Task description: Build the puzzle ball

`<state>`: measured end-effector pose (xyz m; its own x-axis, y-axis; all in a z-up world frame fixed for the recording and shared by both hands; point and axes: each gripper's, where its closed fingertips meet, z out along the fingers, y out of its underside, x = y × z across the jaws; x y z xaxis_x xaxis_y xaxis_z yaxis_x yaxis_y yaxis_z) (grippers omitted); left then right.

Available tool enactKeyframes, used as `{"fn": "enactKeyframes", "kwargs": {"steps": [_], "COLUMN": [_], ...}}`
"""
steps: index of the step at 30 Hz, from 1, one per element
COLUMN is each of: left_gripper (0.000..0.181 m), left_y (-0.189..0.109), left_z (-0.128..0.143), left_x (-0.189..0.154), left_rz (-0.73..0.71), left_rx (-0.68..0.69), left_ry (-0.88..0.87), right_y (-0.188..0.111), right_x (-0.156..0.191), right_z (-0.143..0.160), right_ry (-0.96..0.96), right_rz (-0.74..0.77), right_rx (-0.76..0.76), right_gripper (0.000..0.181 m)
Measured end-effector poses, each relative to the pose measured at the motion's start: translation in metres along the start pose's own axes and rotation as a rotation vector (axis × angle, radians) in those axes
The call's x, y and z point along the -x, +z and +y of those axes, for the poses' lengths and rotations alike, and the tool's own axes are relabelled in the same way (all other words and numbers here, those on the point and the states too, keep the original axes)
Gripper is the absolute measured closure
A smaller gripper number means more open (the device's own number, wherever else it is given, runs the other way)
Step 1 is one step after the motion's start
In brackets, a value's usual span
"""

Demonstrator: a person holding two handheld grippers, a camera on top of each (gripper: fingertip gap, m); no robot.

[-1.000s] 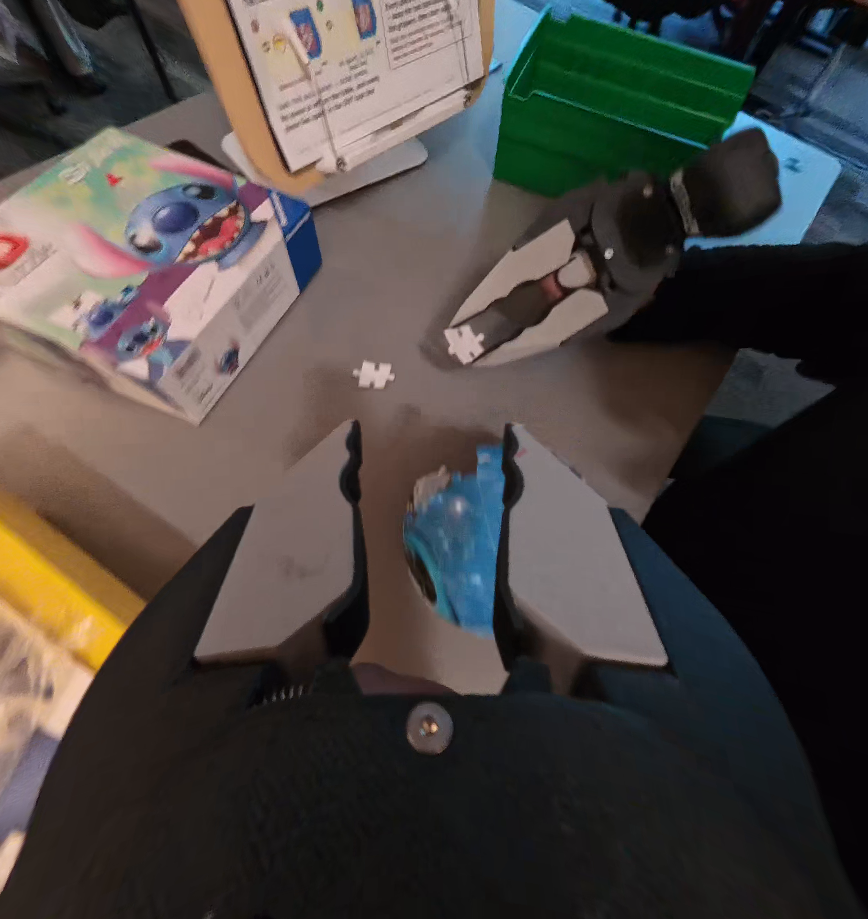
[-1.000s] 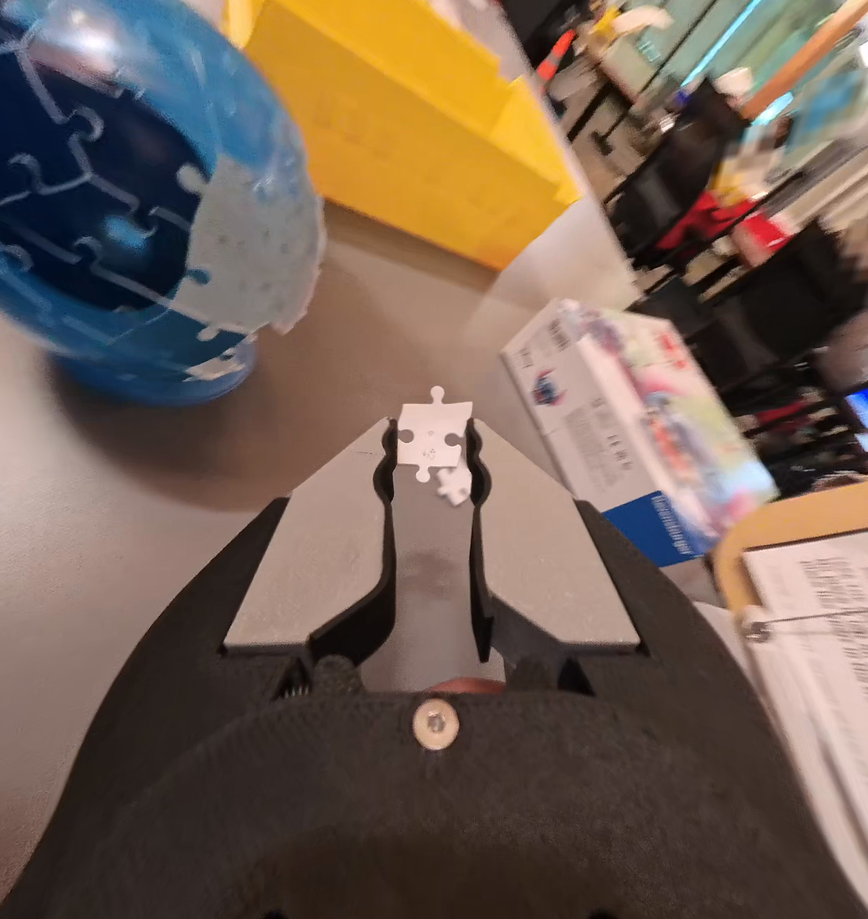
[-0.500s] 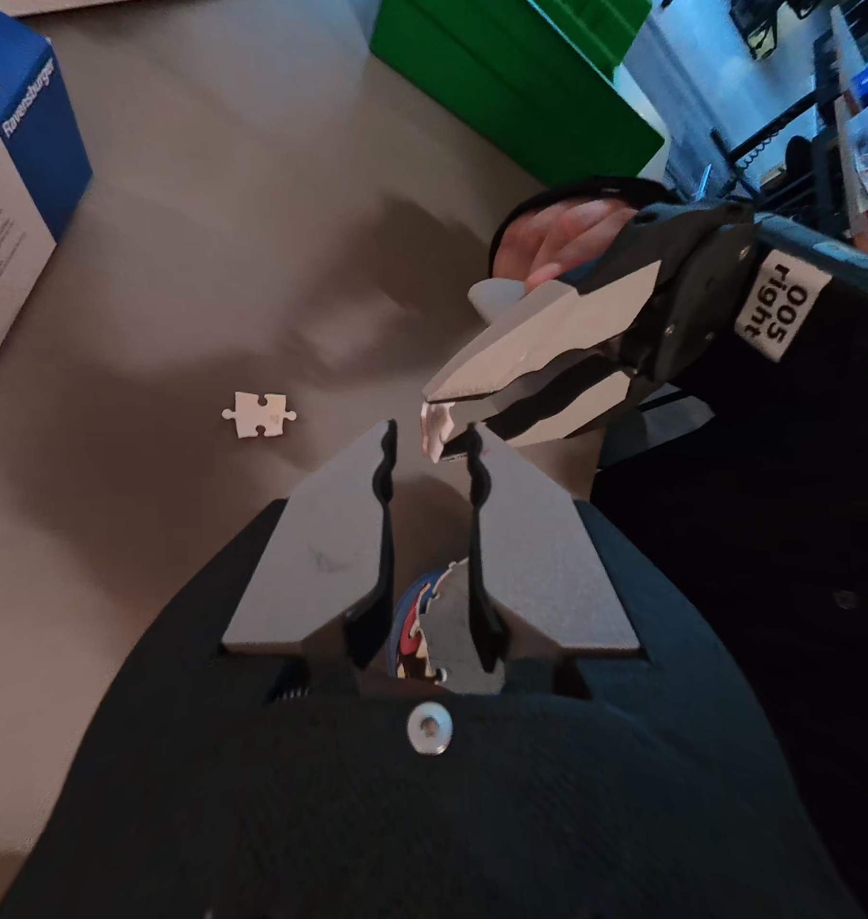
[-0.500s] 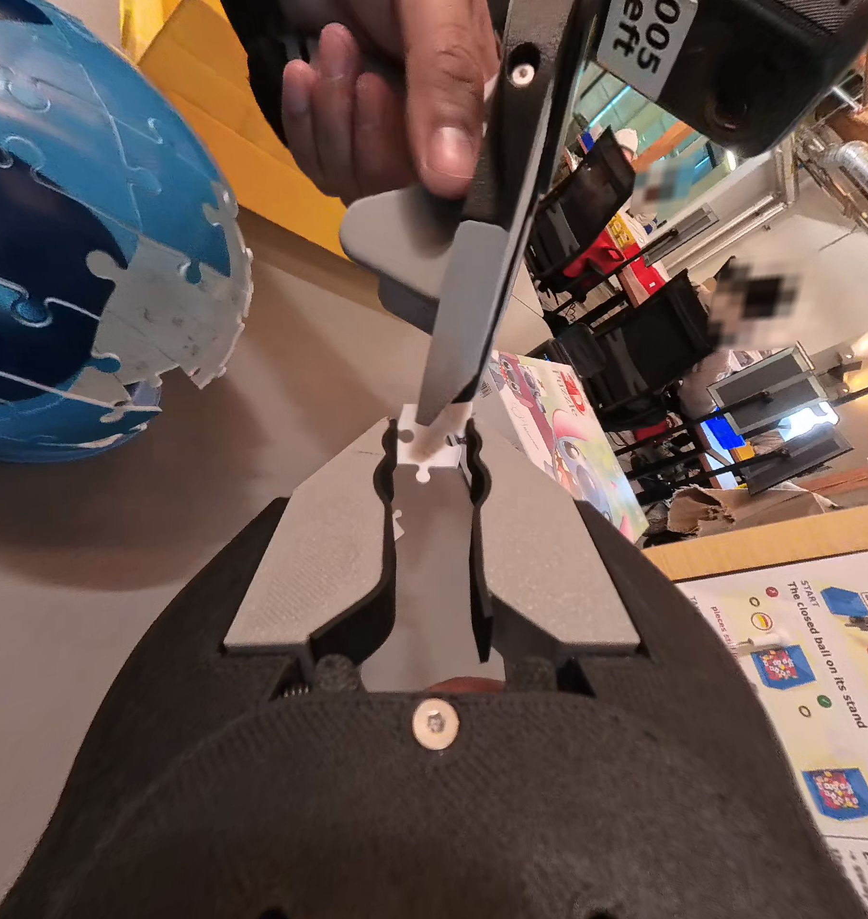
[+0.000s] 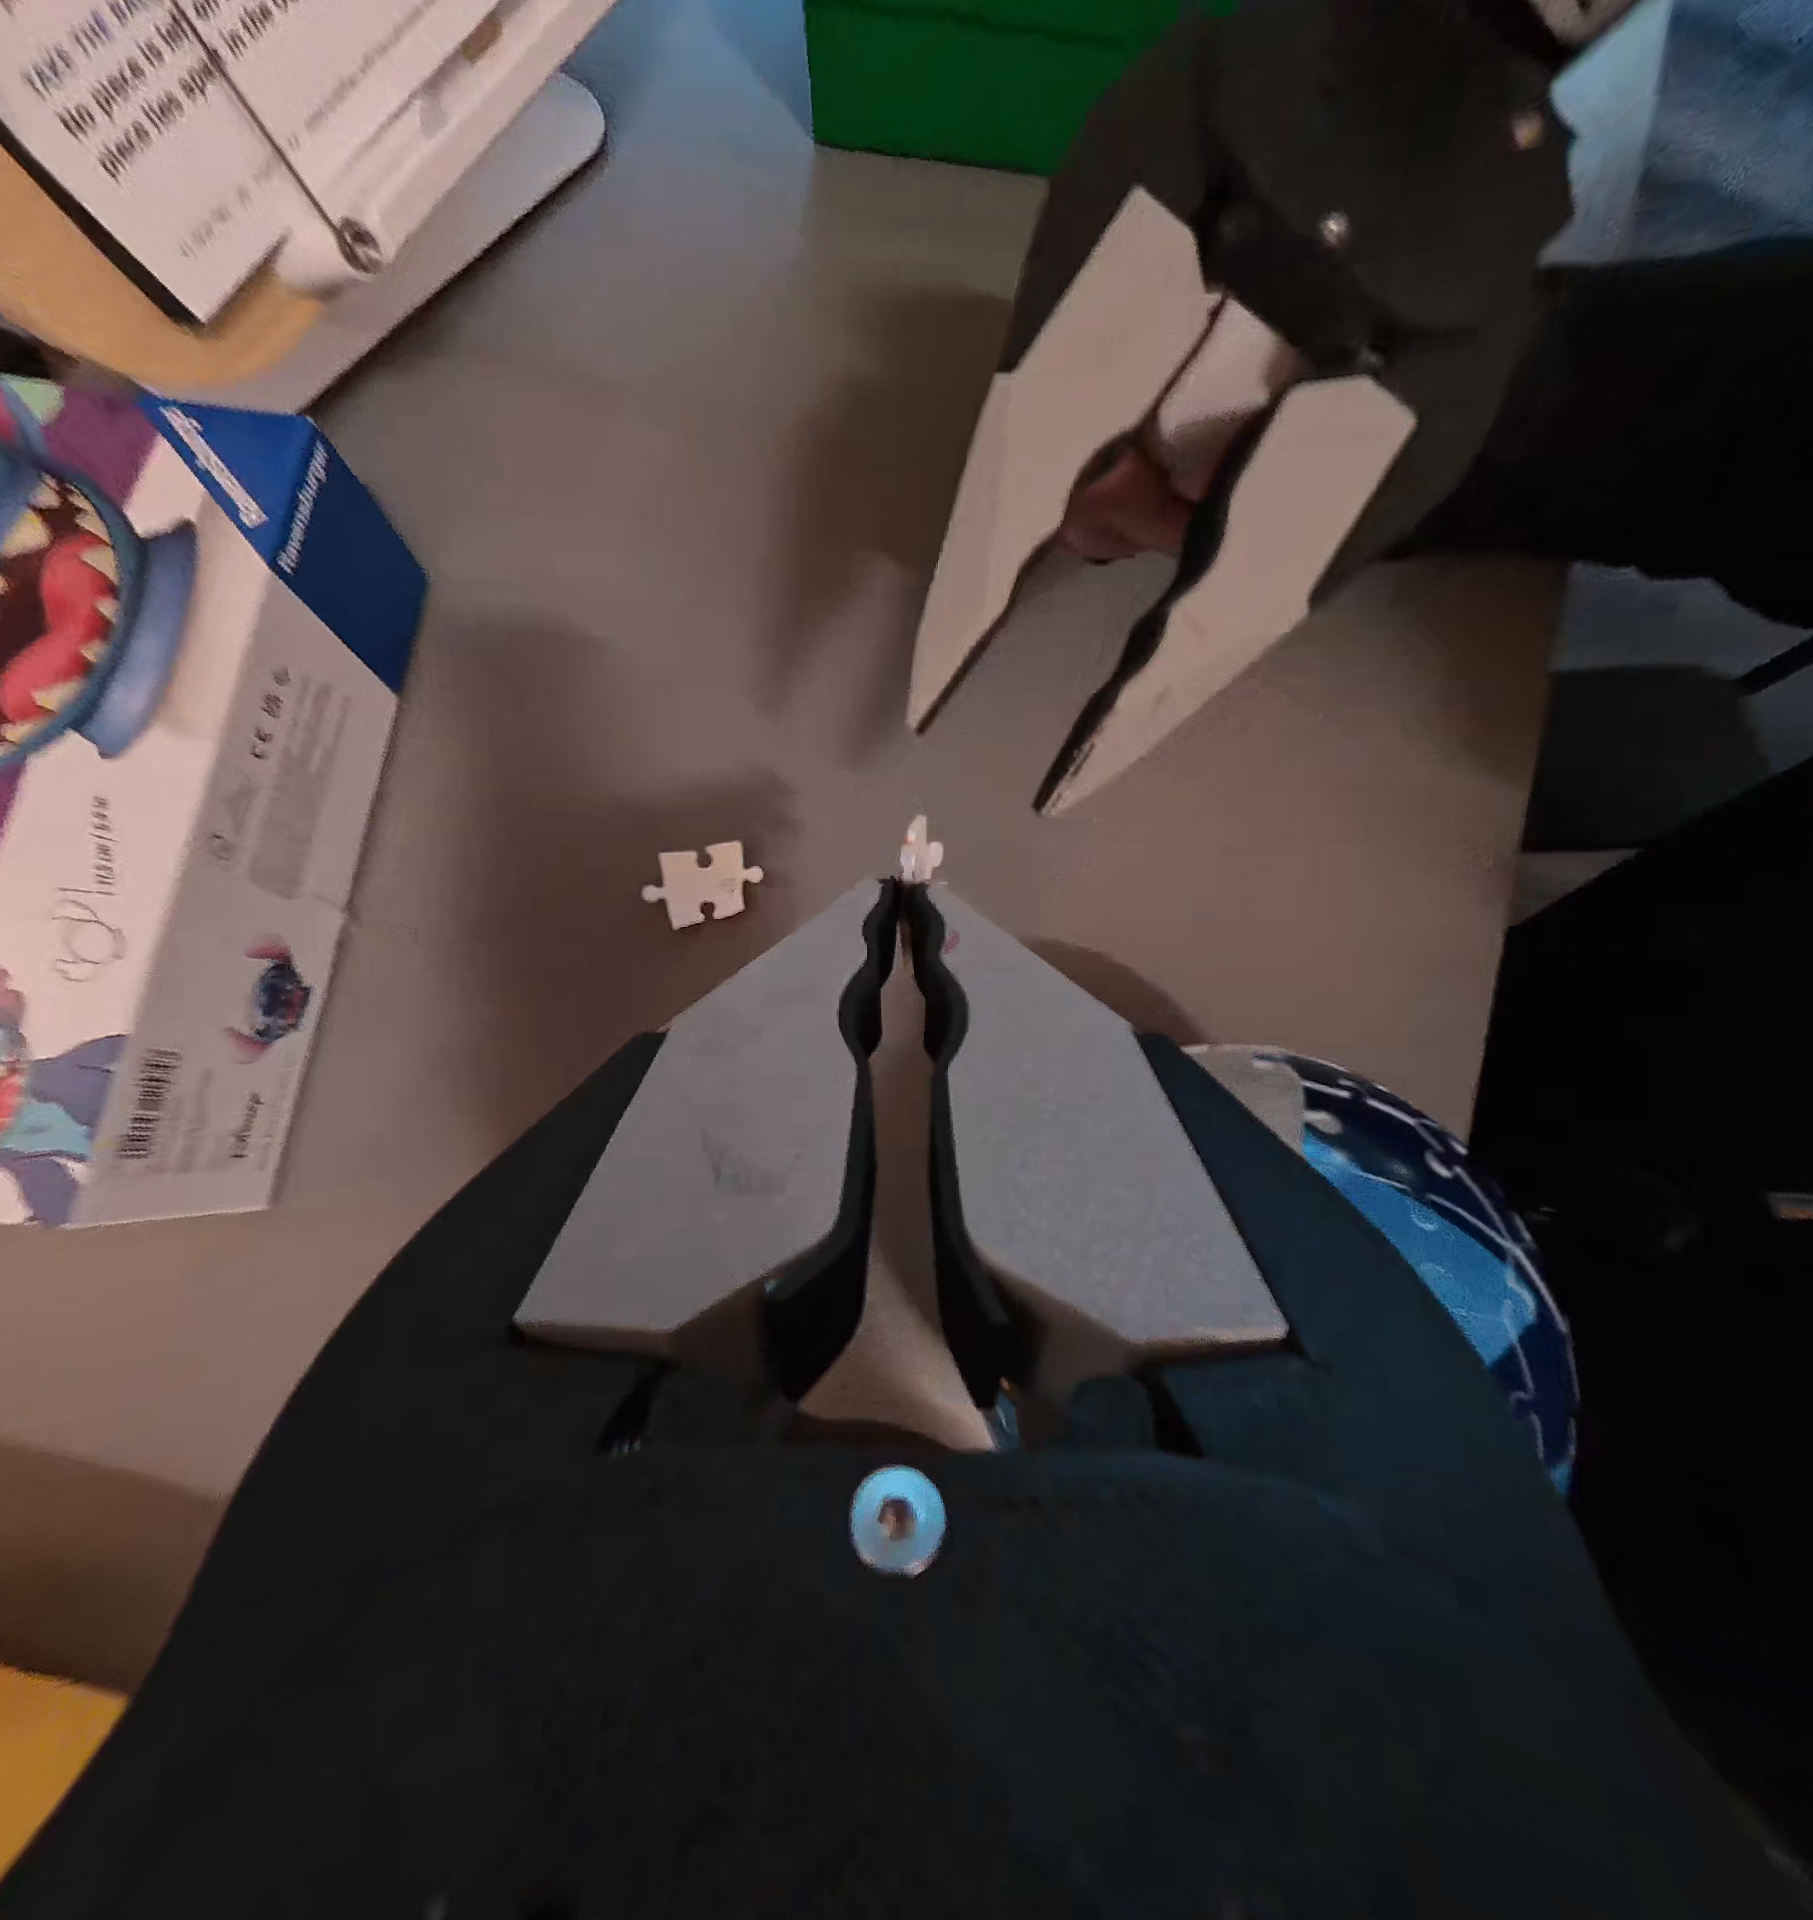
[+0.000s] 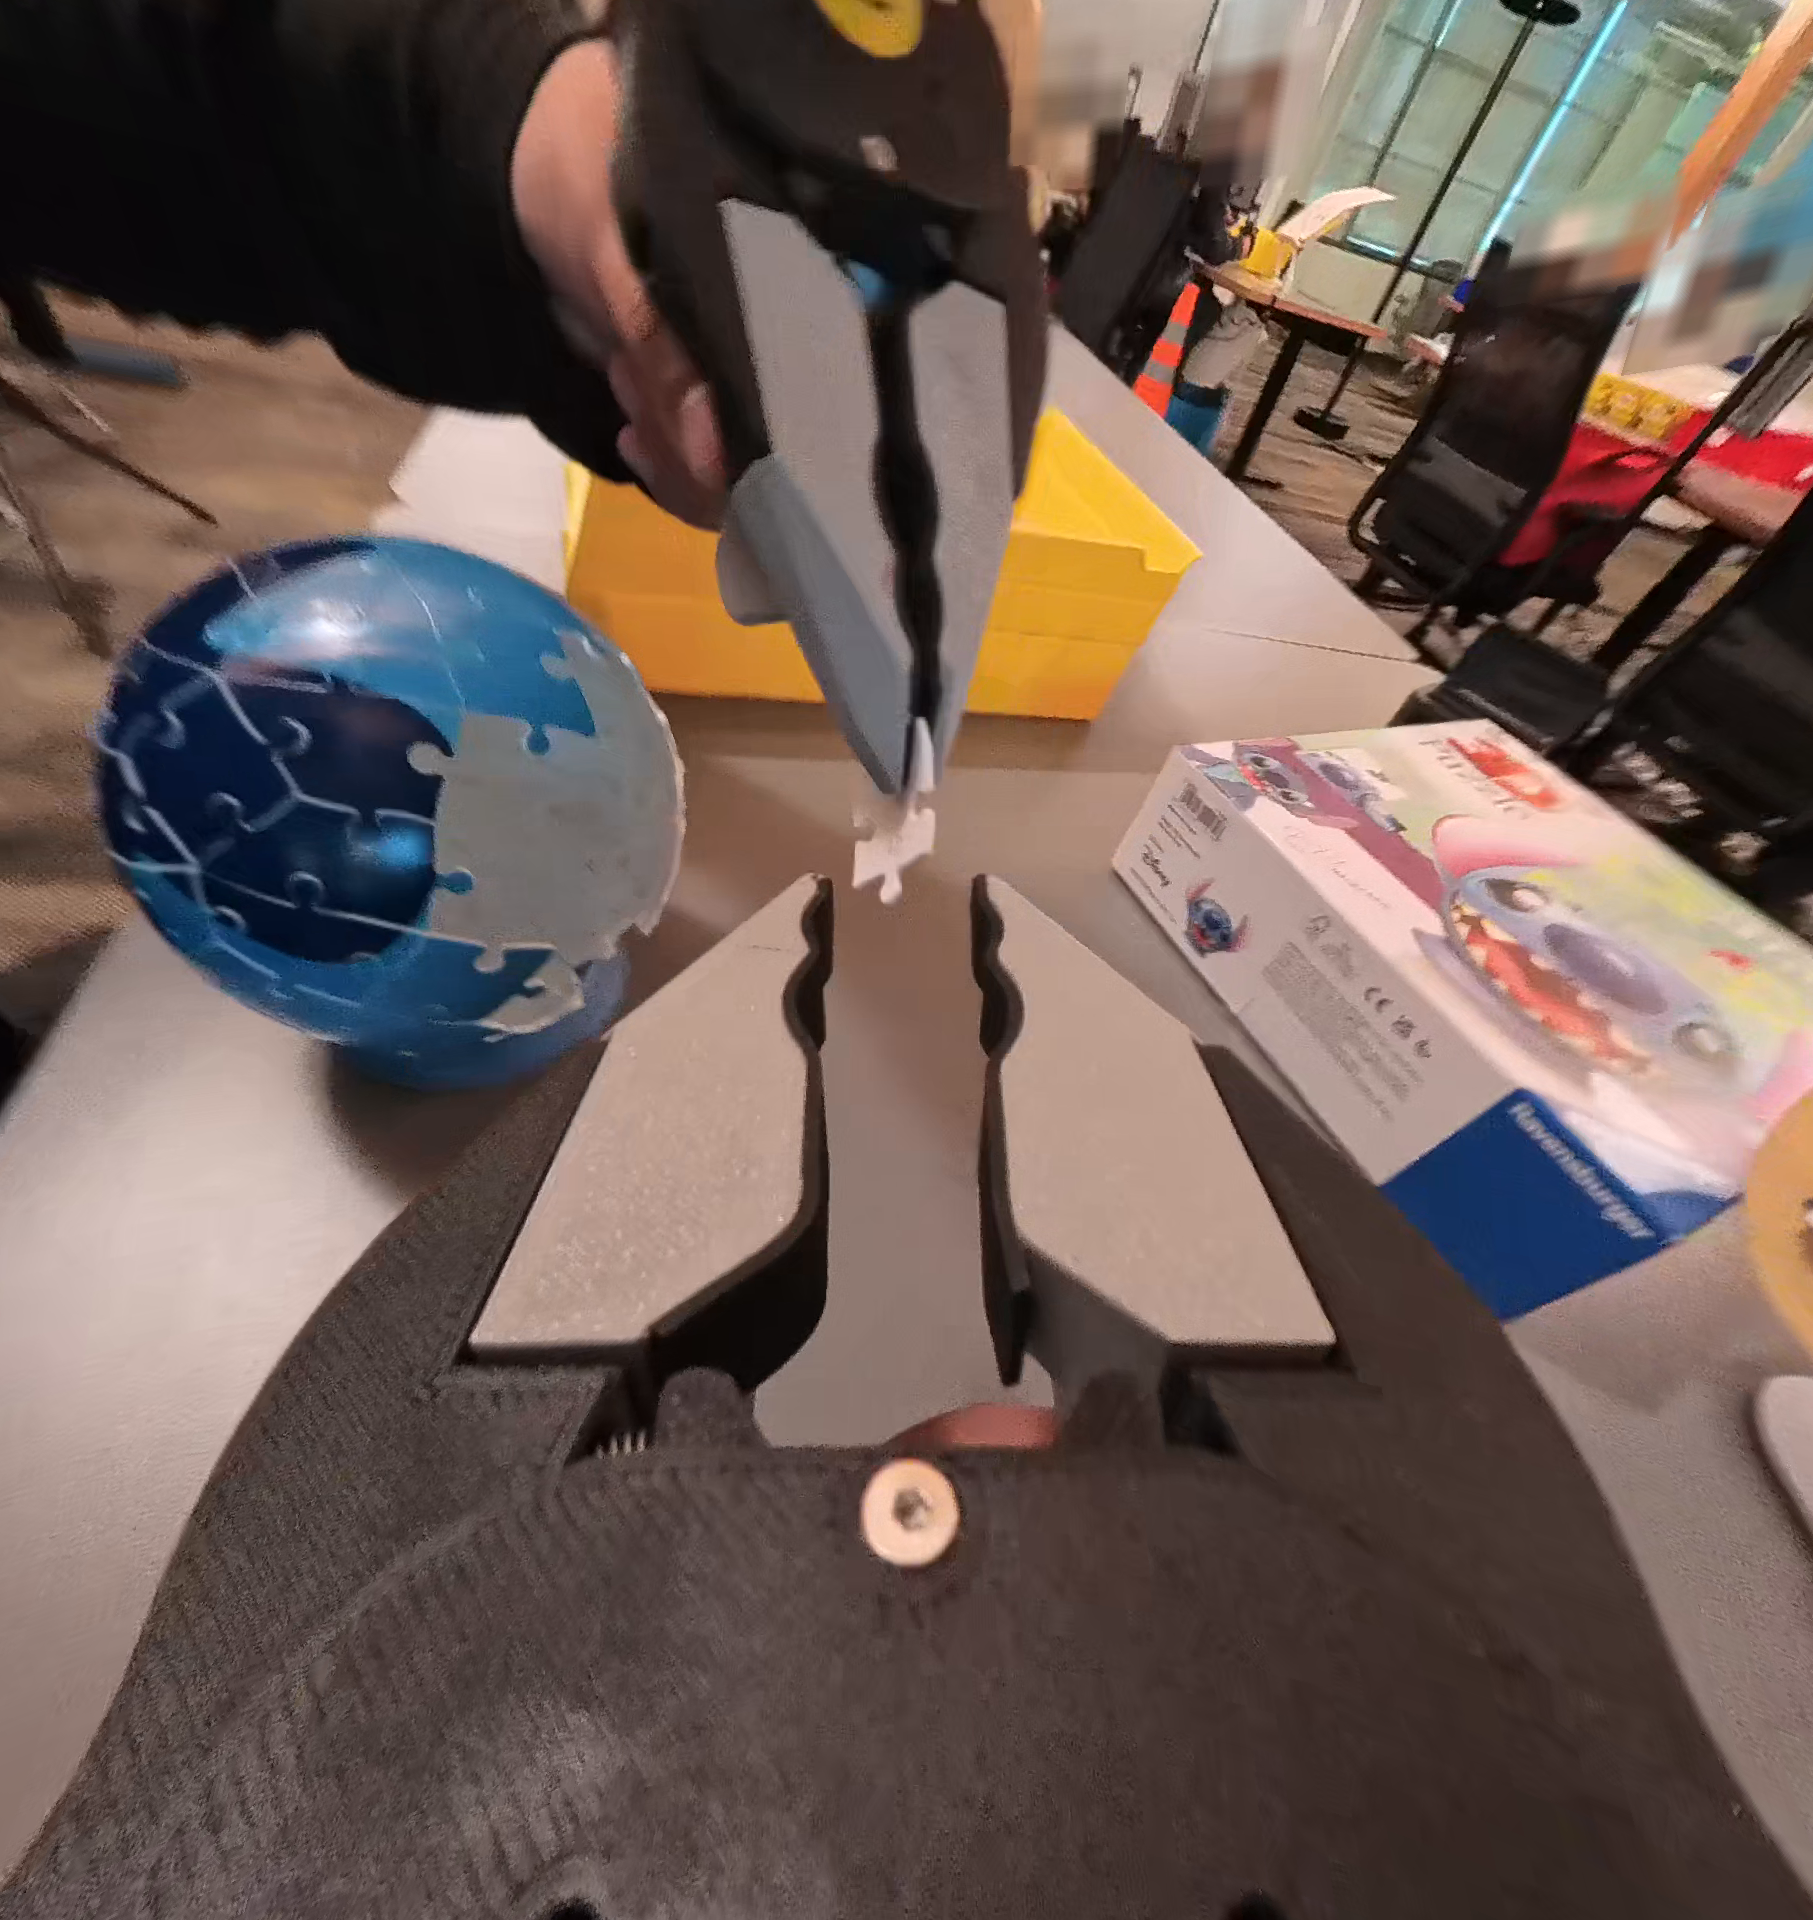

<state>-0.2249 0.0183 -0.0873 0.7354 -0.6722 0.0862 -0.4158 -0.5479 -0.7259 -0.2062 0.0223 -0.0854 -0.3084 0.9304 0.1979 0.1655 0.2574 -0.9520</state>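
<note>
Left gripper (image 6: 907, 774) pinches piece (image 6: 891, 842) by its edge, could slip; right gripper (image 6: 900, 904) apart, empty.

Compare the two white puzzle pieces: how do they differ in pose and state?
The white puzzle piece held edge-on hangs in the air, pinched by the left gripper, jaws shut; the white puzzle piece lying flat rests free on the grey table. Both show plain white faces.

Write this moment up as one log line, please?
left tongs: shut on small white puzzle piece | right tongs: open, empty | second white piece: flat on grey table | blue puzzle ball: unfinished
</note>
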Motion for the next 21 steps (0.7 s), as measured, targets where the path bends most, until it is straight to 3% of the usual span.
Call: {"fn": "enactKeyframes", "kwargs": {"steps": [9, 15, 21], "left_gripper": [0.181, 0.181, 0.181], "left_y": [-0.044, -0.087, -0.117], "left_z": [-0.027, -0.026, -0.022], "left_x": [-0.01, -0.042, -0.068], "left_rz": [-0.314, -0.329, -0.361], "left_rx": [-0.109, -0.236, -0.212], "left_ry": [0.086, 0.029, 0.065], "right_y": [-0.018, -0.028, -0.03], "right_x": [-0.024, -0.036, -0.034], "right_z": [0.037, 0.033, 0.035], "right_ry": [0.178, 0.354, 0.381], "right_rz": [0.061, 0.055, 0.042], "right_rx": [-0.048, -0.175, -0.188], "right_gripper": [0.15, 0.136, 0.133]}}
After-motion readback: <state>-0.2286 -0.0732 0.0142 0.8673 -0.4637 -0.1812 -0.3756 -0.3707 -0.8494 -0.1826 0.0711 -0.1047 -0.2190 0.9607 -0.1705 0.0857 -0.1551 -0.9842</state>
